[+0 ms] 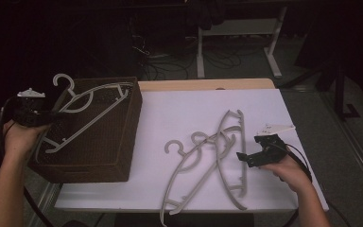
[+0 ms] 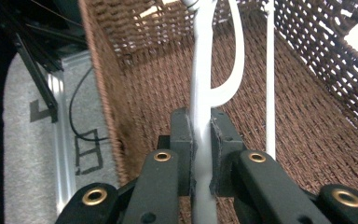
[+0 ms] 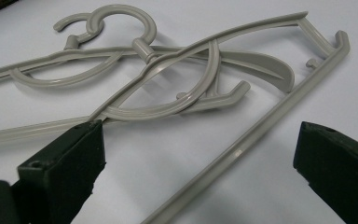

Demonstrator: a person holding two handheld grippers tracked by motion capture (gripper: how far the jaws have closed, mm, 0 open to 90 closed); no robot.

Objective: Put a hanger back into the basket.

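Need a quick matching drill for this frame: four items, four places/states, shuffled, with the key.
Items
1. left hand-held gripper
2. right hand-held gripper
3. wicker basket
4. two crossed hangers

Places/states
A. lying on the white table
B. jaws open
C. at the table's left end
D. shut on a white hanger

Pairs: 1-D, 2-B, 3-C, 4-A

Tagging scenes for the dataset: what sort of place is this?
Probably a lab or workshop, not a home: a white-topped table on a carpeted floor, loose cables behind it, metal table legs beyond. Surroundings are dark.
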